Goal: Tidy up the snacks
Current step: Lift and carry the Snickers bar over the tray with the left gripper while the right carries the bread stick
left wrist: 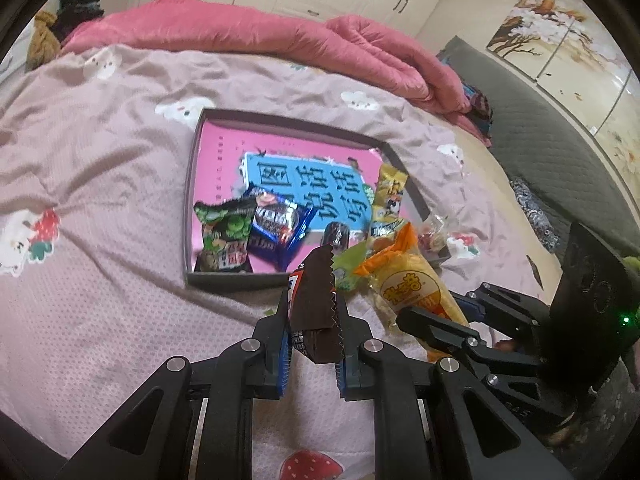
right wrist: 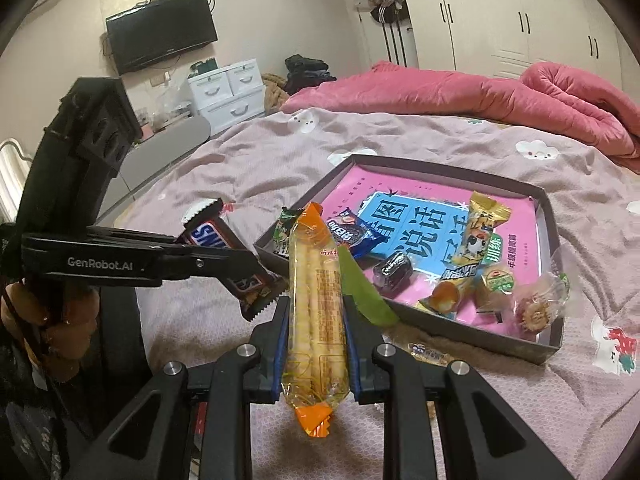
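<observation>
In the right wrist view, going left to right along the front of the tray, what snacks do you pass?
Snickers bar in the left gripper → long orange-ended packet in the right gripper → dark wrapped candy → round green-labelled snack → clear-wrapped cookie.

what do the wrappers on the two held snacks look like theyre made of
Snickers bar in the left gripper: opaque brown film, likely plastic, with a zigzag-cut end. Biscuit stick pack in the right gripper: glossy clear plastic, sticks visible through it, orange crimped ends.
</observation>
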Motion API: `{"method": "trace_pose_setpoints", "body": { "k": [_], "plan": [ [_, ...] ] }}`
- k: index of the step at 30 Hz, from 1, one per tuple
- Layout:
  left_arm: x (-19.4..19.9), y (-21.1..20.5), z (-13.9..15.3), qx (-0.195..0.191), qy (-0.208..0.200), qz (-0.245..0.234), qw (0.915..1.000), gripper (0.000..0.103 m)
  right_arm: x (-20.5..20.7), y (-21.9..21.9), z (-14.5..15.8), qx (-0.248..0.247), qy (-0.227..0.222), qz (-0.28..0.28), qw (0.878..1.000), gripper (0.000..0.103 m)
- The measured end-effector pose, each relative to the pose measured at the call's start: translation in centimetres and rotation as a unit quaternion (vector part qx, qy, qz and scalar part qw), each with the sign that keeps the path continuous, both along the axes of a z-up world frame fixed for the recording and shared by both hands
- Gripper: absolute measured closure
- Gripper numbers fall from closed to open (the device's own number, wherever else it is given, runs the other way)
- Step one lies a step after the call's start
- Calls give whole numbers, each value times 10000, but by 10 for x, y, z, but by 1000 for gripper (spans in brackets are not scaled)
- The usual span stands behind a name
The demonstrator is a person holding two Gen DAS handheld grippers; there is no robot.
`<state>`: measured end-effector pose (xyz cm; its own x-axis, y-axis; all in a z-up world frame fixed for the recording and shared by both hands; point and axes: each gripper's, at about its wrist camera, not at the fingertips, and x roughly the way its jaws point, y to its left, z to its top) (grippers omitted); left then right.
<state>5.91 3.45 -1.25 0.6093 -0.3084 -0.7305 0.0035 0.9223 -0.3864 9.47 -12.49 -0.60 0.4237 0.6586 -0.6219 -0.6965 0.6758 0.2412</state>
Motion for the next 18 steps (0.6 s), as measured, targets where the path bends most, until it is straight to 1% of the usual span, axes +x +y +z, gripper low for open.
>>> {"method": "trace_pose_setpoints", "body": {
  "k": [6,18],
  "plan": [
    [-3,-4,10,71,-190,-22,9998,86,1,-6,6,119,-77,-132,9998,79],
    [-6,-7,21,264,-344,5,9991,86,7,-23,13,319,-147,-516,9981,79]
  ]
}}
